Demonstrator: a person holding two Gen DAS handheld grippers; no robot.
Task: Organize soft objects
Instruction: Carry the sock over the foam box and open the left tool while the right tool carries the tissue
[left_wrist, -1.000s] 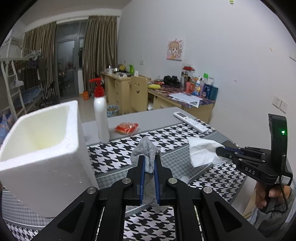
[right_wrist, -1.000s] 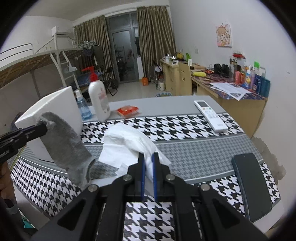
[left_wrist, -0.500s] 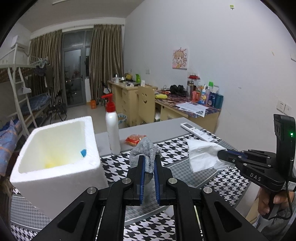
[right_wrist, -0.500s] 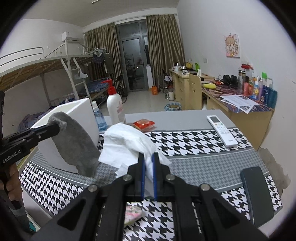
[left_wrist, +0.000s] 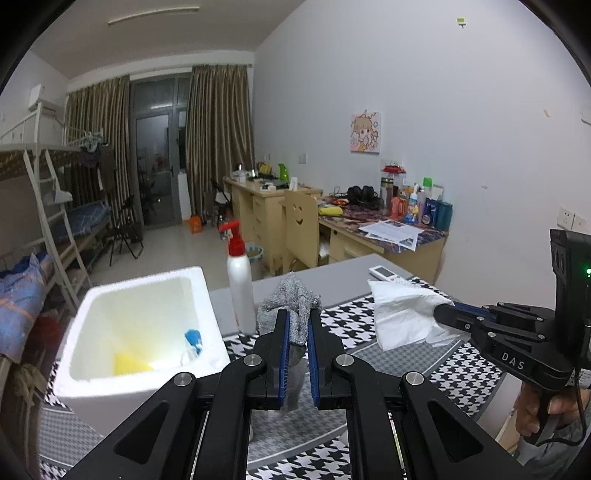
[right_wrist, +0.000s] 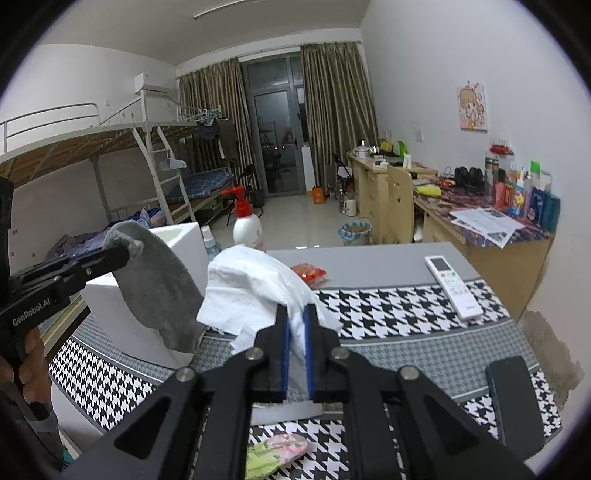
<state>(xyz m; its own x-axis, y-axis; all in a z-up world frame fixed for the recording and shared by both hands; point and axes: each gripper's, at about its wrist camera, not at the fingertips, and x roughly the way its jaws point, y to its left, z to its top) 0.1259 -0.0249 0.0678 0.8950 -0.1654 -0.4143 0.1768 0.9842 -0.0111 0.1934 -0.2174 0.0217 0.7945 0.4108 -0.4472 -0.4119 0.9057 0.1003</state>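
My left gripper is shut on a grey sock and holds it in the air right of the white foam box. The sock hangs long in the right wrist view, in front of the box. My right gripper is shut on a white tissue, held above the table. In the left wrist view the tissue hangs from that gripper at the right. The box holds something yellow and something blue.
A white spray bottle with a red top stands behind the box. A red packet, a white remote and a black phone lie on the houndstooth cloth. A floral cloth item lies near the front edge.
Both grippers have risen higher above the table with their loads. The box's inside now shows in the left wrist view. Grips are unchanged.
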